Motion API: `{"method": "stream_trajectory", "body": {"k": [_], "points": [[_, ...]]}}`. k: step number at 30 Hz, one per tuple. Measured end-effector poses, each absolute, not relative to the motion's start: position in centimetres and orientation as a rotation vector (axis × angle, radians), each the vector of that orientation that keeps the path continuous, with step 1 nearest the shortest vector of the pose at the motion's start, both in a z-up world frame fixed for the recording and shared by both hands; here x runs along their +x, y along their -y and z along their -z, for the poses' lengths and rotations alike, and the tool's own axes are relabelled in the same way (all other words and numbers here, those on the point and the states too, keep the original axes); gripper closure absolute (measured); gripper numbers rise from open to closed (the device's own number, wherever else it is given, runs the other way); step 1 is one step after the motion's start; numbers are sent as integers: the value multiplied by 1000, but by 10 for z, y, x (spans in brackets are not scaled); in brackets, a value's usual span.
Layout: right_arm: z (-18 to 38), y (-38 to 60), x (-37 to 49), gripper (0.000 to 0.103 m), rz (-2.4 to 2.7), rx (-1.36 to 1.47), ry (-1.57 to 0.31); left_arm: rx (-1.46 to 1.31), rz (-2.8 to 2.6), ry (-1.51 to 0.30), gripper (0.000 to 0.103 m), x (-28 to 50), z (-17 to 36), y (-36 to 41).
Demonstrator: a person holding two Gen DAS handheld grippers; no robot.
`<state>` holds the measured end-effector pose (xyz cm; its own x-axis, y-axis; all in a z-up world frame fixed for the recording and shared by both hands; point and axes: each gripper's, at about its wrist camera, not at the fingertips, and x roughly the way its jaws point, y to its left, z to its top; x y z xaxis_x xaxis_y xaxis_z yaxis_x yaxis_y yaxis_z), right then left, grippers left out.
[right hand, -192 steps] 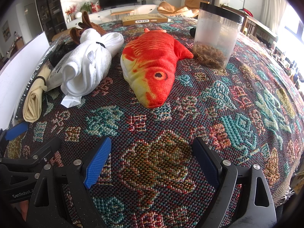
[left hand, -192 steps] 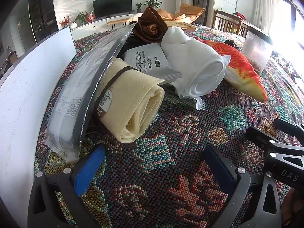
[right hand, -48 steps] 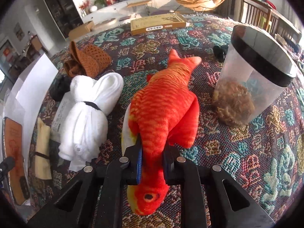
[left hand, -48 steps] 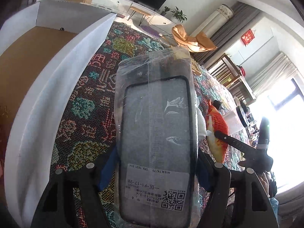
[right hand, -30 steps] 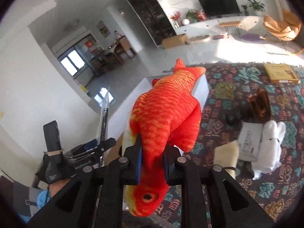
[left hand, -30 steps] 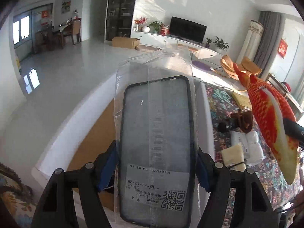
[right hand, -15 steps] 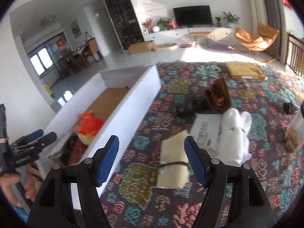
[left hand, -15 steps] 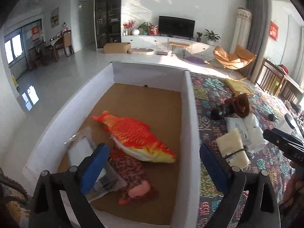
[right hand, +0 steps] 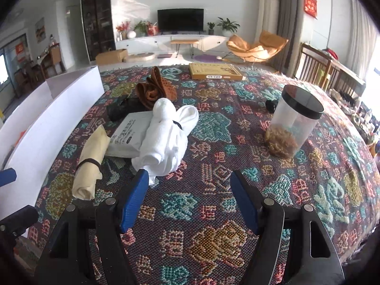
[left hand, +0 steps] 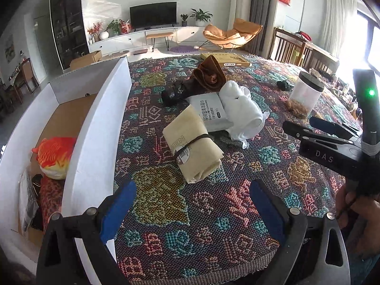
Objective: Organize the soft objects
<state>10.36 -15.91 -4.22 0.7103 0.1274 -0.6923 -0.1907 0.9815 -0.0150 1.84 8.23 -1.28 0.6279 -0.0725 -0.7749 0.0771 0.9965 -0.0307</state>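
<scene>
Plush fish (left hand: 54, 154) now lies in the white box (left hand: 95, 128), dropped there moments ago; left claw (left hand: 190, 204) and right claw (right hand: 190, 199) both gape empty. Beige rolled cloth (left hand: 193, 142) looks next.

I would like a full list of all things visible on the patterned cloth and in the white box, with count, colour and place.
Plush fish: one, orange-red, inside the white box.
White box: one, brown floor, left of the cloth.
Rolled beige cloth with a dark band: one, on the cloth, nearest the left gripper.
White rolled towel: one, beside the flat pack.
Flat white pack with print: one, between the beige roll and the towel.
Brown knitted piece: one, further back.
Clear jar with black lid: one, on the right, brownish contents.
Flat yellow box: one, far edge.
Left gripper: open, empty.
Right gripper: open, empty.
</scene>
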Motion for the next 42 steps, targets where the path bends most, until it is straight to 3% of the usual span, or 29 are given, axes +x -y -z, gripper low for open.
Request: {"method": "stream_trajectory", "body": {"k": [14, 22, 24, 42], "points": [[117, 206, 125, 29, -12, 22, -907, 57, 89, -1032, 7, 67, 104, -51], [120, 213, 121, 20, 57, 25, -896, 35, 63, -984, 4, 116, 106, -47], [120, 214, 120, 20, 57, 28, -897, 17, 54, -955, 0, 123, 110, -51], [122, 213, 126, 17, 58, 27, -901, 15, 52, -944, 0, 124, 110, -52]]}}
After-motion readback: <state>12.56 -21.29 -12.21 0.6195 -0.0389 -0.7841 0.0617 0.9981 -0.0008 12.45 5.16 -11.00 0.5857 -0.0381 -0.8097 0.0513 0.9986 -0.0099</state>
